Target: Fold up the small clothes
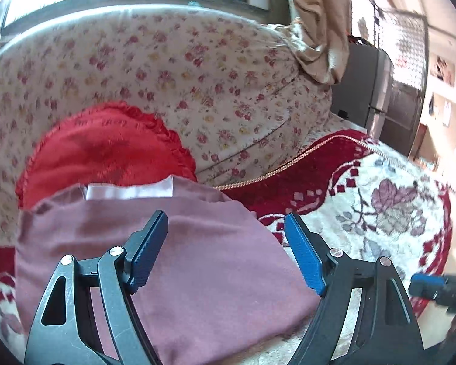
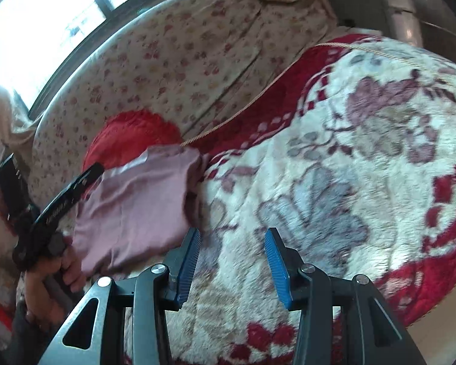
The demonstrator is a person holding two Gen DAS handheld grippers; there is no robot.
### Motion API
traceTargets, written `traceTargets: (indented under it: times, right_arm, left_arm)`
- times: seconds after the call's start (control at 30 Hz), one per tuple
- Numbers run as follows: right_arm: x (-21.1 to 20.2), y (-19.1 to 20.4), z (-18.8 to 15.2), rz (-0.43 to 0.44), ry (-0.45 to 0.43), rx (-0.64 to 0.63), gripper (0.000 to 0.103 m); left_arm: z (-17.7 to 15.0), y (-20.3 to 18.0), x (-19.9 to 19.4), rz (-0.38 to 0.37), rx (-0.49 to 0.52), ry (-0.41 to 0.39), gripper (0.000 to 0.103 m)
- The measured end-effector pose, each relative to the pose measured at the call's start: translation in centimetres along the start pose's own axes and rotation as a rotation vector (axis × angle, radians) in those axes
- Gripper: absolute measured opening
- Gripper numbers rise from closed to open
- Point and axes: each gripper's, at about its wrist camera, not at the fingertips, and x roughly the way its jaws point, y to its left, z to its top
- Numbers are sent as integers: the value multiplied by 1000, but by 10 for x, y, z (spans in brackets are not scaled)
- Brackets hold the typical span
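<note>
Left wrist view: the left gripper (image 1: 226,234) hangs wide open, empty, over the folded mauve garment (image 1: 173,261); the right gripper (image 2: 232,252), half open and empty, is beside it.

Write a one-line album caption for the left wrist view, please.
Open left gripper above a folded mauve garment on a floral blanket.

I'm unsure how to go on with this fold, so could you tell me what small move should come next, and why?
Probably draw both grippers back and check the fold. The pink garment lies folded on the blanket, against the red garment. The left gripper hangs open over it, gripping nothing; the right gripper is open over bare blanket.
</note>
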Motion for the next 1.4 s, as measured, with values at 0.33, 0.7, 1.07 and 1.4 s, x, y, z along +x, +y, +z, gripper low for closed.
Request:
traceTargets:
  times: [0.33, 0.7, 1.07, 1.4]
  right_arm:
    - [1, 1, -2, 15, 1, -3, 43]
    - [3, 5, -3, 8, 16, -16, 43]
    - [18, 12, 5, 18, -13, 32, 43]
    - [67, 17, 22, 127, 30, 159, 43]
  left_arm:
    - [-2, 41, 12, -72, -297, 65, 79]
    - [-6, 47, 17, -76, -327, 127, 79]
    - [-9, 97, -15, -29, -403, 109, 79]
    - [-23, 181, -100, 102, -517, -13, 79]
